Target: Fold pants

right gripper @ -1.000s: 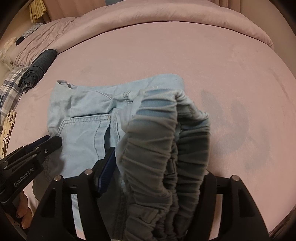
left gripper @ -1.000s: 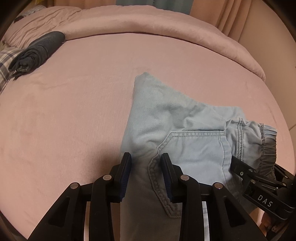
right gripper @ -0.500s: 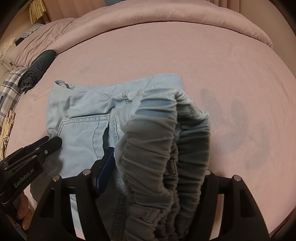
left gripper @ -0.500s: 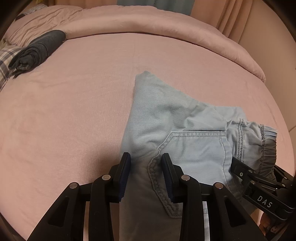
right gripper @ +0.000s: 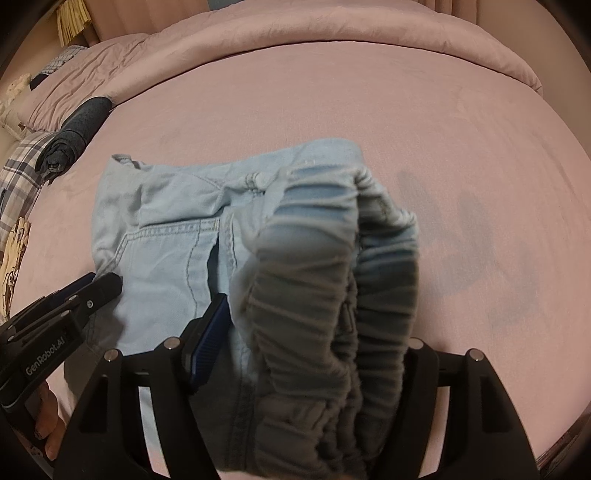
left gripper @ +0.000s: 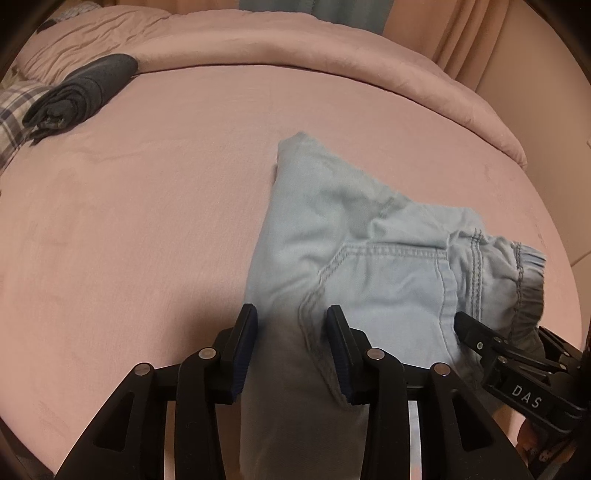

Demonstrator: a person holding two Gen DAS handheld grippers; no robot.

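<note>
Light-blue denim pants point(left gripper: 369, 240) lie folded on the pink bed point(left gripper: 147, 221), back pocket up. My left gripper point(left gripper: 291, 321) straddles the folded left edge. Its jaws are opening, with the cloth still between the blue pads but loose. In the right wrist view the pants point(right gripper: 166, 229) spread to the left and their gathered elastic waistband point(right gripper: 314, 277) bulges up between the jaws of my right gripper point(right gripper: 317, 321). Those jaws are opening too. The left pad point(right gripper: 207, 339) stands just off the cloth, and the right finger is hidden behind the waistband.
A rolled dark grey garment point(left gripper: 81, 88) lies at the far left beside a plaid cloth point(left gripper: 14, 107). A bunched pink duvet point(left gripper: 295, 44) runs along the back of the bed, with curtains point(left gripper: 461, 29) behind it. A person's fingers point(right gripper: 48, 432) show under the left gripper.
Both pairs of jaws have widened a little around the cloth. The right gripper's left pad has drawn away from the waistband. Neither hand has shifted and the pants lie as before.
</note>
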